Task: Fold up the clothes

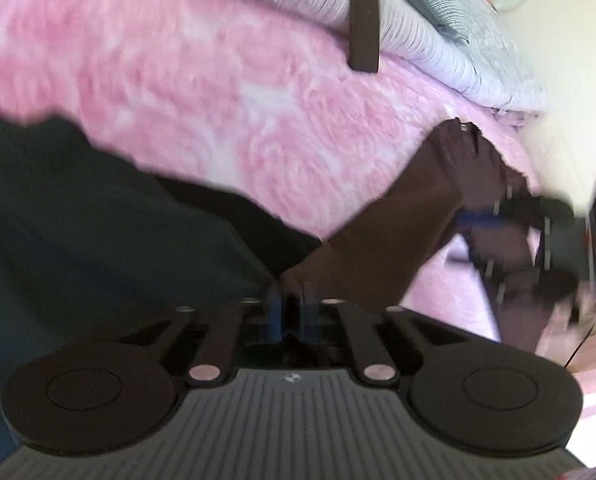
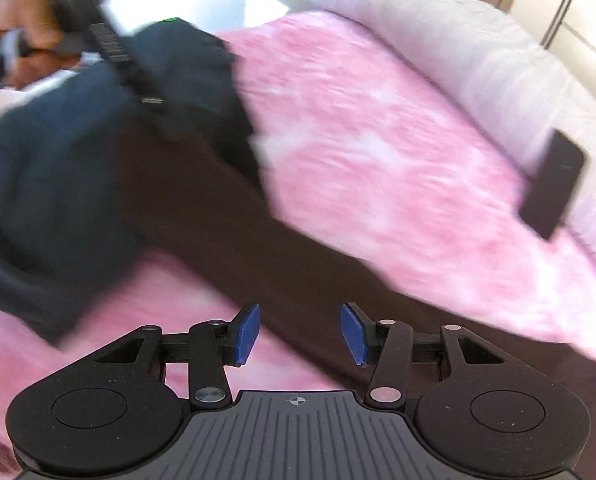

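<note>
A: Brown garment (image 2: 282, 248) stretched across pink bed blanket (image 2: 378, 140), one end pinched in left hand-held gripper (image 1: 292, 300).
B: Right hand-held gripper (image 2: 300, 334) spread, above cloth. Fold stage unclear; dark garment (image 2: 38, 168) bunched alongside.

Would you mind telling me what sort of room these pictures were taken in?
Most likely a bedroom: a pink rose-patterned bedspread covers a bed, a folded grey blanket lies along its far edge, and dark clothes lie on it.

Bright, even daylight; both fisheye views are motion-blurred, curved and dark at the corners.
</note>
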Demonstrator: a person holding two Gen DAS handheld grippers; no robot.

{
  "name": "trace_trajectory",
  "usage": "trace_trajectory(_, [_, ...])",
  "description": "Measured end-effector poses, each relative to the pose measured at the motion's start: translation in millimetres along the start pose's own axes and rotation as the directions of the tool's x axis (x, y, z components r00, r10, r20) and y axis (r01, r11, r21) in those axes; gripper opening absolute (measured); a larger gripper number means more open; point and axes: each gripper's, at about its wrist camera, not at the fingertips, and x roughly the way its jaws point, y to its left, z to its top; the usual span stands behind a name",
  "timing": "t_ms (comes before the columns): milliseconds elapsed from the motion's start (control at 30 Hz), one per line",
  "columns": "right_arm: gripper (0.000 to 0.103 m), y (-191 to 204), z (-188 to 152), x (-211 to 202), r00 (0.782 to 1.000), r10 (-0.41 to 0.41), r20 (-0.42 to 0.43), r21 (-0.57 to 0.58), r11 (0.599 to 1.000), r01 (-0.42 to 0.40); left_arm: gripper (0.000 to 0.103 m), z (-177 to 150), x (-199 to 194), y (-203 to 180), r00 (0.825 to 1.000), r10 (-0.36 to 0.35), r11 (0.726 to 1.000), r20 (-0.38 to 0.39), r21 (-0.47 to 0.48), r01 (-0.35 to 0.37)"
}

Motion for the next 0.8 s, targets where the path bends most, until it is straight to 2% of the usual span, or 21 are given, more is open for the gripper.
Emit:
trace_trajectory(133, [0.049,-69,-18,25,0.997,-0.071,-0.038,-0.045,0.997,0.069,0.005,0,8,-9,0.998,0.04,0.999,0.046,-0.015,-0.04])
trace_trajectory(233, [0.049,-101,-27,50,0.993,-0.106,-0.058,-0.149,0.984,0.096,0.005,-6,6,-16,0.993,0.097,0.993,0.062,0.055,-0.1])
trace_trajectory(300, [0.049,-115,-34,64,0.995,-0.079,-0.064,-0.219,0.974,0.063,0.005,-11,9,-16,0.996,0.082,0.996,0.044,0.042,-0.084])
trace_trajectory(367, [0.049,-119,-39,71,0.997,-0.016,-0.079,-0.287,0.958,-0.007,0.005,-16,10,-16,0.998,0.062,0.997,0.02,0.041,-0.063])
trace_trajectory(467, [0.049,-116,-42,83,0.991,0.051,-0.121,-0.393,0.915,-0.095,0.005,-27,9,-19,0.999,0.036,0.998,-0.018,0.054,-0.035])
trace_trajectory(600, [0.049,-124,-37,96,0.982,0.1,-0.162,-0.421,0.893,-0.161,0.005,-39,10,-27,0.998,0.021,0.998,-0.055,0.06,-0.018])
trace_trajectory(633, [0.045,-126,-35,97,0.978,0.111,-0.177,-0.41,0.895,-0.176,0.005,-39,10,-27,0.998,0.021,0.998,-0.054,0.053,-0.018])
trace_trajectory(667, [0.028,-127,-33,97,0.972,0.129,-0.194,-0.398,0.896,-0.198,0.005,-39,10,-27,0.998,0.021,0.999,-0.052,0.045,-0.019])
trace_trajectory(700, [0.024,-126,-32,98,0.966,0.15,-0.212,-0.385,0.895,-0.224,0.005,-38,10,-26,0.999,0.023,0.999,-0.049,0.036,-0.021])
trace_trajectory(767, [0.004,-121,-31,95,0.964,0.146,-0.223,-0.402,0.887,-0.227,0.005,-34,10,-26,0.999,0.028,0.999,-0.043,0.031,-0.027])
trace_trajectory(800, [0.004,-117,-30,93,0.967,0.135,-0.217,-0.412,0.885,-0.216,0.005,-30,8,-26,0.999,0.034,0.999,-0.03,0.036,-0.033])
